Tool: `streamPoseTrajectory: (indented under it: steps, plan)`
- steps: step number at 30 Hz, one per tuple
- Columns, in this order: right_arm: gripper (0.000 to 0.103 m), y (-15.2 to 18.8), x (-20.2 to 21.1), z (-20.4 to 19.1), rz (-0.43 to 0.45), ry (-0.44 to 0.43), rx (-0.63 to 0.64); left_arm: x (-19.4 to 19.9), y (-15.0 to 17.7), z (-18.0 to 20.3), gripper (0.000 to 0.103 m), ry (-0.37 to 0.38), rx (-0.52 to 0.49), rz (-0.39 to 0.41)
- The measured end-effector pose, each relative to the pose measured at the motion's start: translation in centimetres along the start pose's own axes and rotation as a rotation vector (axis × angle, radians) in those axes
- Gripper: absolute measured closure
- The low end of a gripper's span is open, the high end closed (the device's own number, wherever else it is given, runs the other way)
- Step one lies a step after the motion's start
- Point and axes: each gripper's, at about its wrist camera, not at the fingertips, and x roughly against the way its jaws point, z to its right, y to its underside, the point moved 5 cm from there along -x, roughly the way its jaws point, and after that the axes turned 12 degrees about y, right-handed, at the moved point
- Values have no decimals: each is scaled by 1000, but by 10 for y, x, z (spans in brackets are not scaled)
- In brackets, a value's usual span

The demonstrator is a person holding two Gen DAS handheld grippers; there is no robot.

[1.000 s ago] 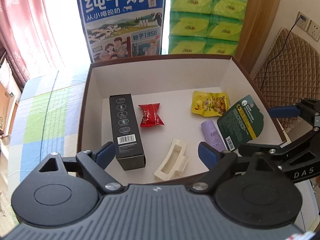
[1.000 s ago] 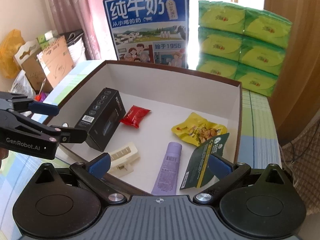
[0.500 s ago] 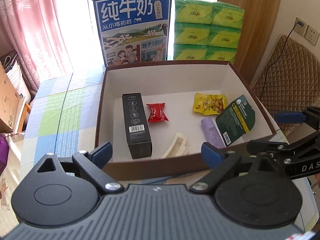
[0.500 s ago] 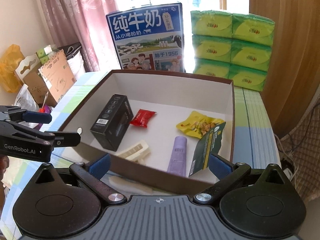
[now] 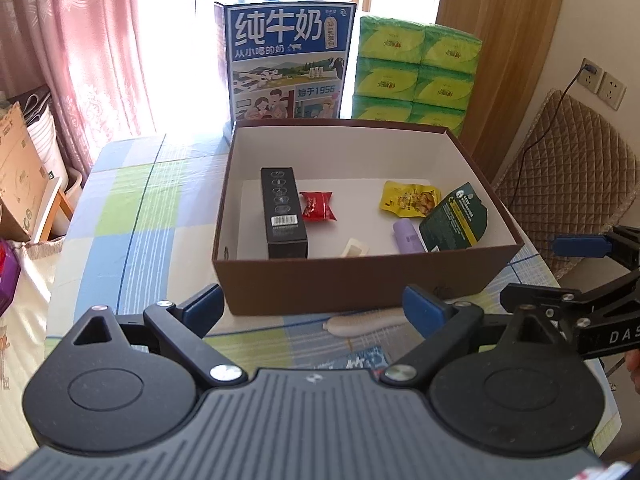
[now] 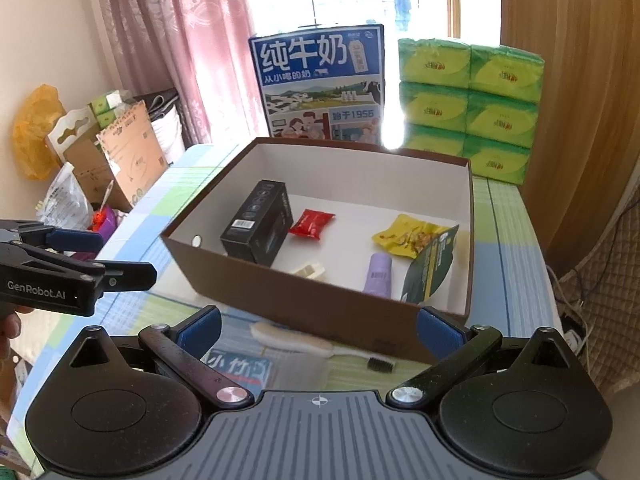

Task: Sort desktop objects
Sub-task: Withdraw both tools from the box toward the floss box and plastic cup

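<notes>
Brown cardboard box (image 5: 360, 280) stands on the checked tablecloth (image 5: 132, 216) just ahead of both pairs of fingers, holding a black carton (image 5: 283, 212), red sachet (image 5: 318, 206), yellow snack pack (image 5: 408, 199), lilac tube (image 5: 406, 234), green pouch (image 5: 456, 220) and cream clip (image 5: 354, 248). Between the left gripper (image 5: 312, 306) fingertips, before the box's near wall, lies a cream toothbrush (image 6: 316, 344). Both the left gripper and the right gripper (image 6: 318, 326) are spread wide, grasping nothing. Beyond the box stand a blue milk carton (image 5: 286, 60) and green tissue packs (image 5: 416, 70).
</notes>
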Motion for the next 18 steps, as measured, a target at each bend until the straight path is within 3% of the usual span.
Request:
streamPoseTrajectory:
  steps: [9, 18]
  plan:
    - [2, 21, 14, -6, -5, -7, 11, 18, 28, 2, 4, -19, -6, 13]
    - [2, 64, 11, -5, -81, -14, -13, 18, 69, 3, 3, -12, 21, -47]
